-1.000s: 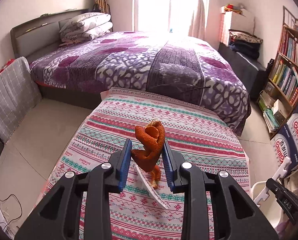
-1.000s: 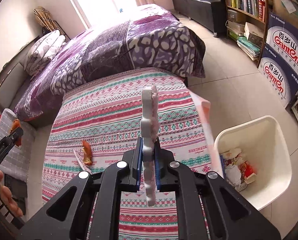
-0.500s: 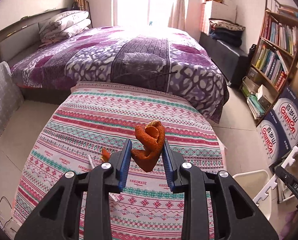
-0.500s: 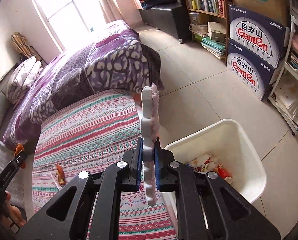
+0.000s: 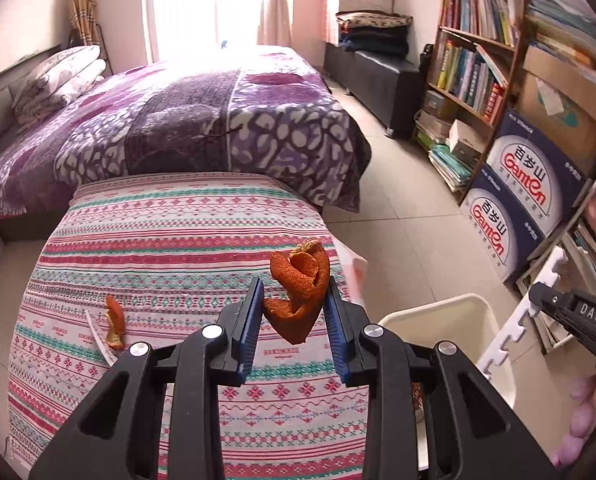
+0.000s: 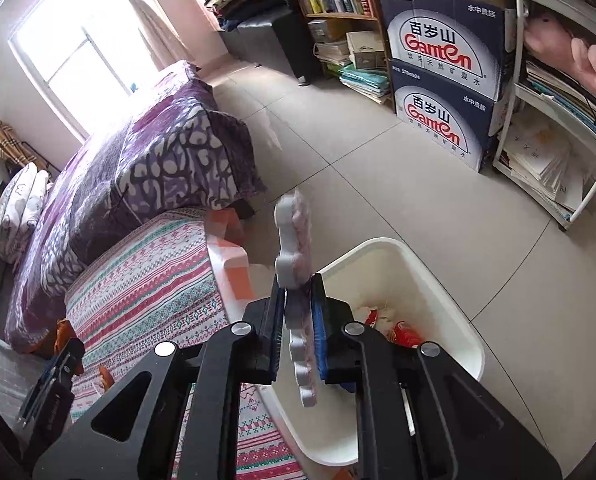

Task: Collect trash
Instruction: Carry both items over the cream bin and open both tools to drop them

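Left wrist view: the left tool (image 5: 294, 312) is clamped on a curled orange peel (image 5: 298, 296), which stands up between its blue pads above the striped cloth of the desk (image 5: 170, 248). A second scrap of peel (image 5: 115, 323) lies on that cloth, left of the tool, just beside a thin white strip (image 5: 98, 336). The white bin (image 5: 450, 316) sits off the desk's right edge, with the right tool (image 5: 538, 298) over its far side.

Right wrist view: the right tool (image 6: 296, 316) has its jaws opening, with the white foam piece (image 6: 292, 240) upright between the pads; the right pad stands clear of it. The foam hangs over the near rim of the bin (image 6: 438, 280), which already has wrappers (image 6: 386, 320) inside.
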`<state>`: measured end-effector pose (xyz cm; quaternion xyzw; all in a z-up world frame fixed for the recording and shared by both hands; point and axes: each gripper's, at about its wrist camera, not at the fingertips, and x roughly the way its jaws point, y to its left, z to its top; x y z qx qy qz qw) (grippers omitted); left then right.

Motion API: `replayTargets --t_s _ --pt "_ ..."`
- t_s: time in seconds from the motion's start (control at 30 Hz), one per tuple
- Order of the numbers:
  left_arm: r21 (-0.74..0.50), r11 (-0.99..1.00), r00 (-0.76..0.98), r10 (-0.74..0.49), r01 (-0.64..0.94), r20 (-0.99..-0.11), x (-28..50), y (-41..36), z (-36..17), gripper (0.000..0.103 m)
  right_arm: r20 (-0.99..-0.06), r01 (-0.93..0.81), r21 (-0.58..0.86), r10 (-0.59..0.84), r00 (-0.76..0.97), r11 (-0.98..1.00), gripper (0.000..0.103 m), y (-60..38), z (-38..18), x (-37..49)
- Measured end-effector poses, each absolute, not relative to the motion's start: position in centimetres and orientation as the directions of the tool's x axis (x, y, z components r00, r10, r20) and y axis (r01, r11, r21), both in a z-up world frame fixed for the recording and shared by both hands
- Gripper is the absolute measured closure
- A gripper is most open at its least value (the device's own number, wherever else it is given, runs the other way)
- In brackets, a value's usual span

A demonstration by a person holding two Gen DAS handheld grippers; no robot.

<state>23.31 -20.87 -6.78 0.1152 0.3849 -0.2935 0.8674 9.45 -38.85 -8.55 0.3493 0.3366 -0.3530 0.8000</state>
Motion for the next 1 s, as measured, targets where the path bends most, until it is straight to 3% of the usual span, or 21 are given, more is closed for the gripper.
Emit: replayTargets --t_s 0.07,0.1,0.47,0.77,0.93,1.0 --pt "-0.023 0.780 0.513 -0.434 0.626 -0.740 22.3 -22.2 -7.1 0.072 -0.784 0.812 0.328 -0.340 0.519 0.482 0.060 -39.7 -8.5 8.6" --pt "-0.022 0.769 0.504 -0.440 0.639 -0.743 21.8 -22.8 -7.4 0.072 -0.784 0.818 0.330 -0.346 0.516 0.471 0.056 -40.0 -8.4 8.1" --pt "-0.030 0.678 0.419 -0.489 0.735 -0.765 17.4 -28.1 -8.8 0.072 -0.780 0.880 0.326 -0.428 0.457 0.346 0.041 -43.7 -8.3 3.1" --pt "-0.088 0.589 0.316 -0.547 0.803 -0.775 14.4 -31.8 -9.5 0.070 -0.783 0.933 0.243 -0.513 0.351 0.267 0.027 -45.9 -8.4 -0.3" --pt "-0.093 0.537 0.284 -0.577 0.838 -0.766 12.7 -32.6 -9.4 0.043 -0.773 0.948 0.228 -0.551 0.314 0.220 0.021 -46.6 -8.2 -1.6" --pt "-0.076 0.530 0.294 -0.577 0.844 -0.762 12.3 -32.4 -9.2 0.039 -0.765 0.952 0.214 -0.569 0.302 0.217 0.017 -46.5 -8.0 -1.6"
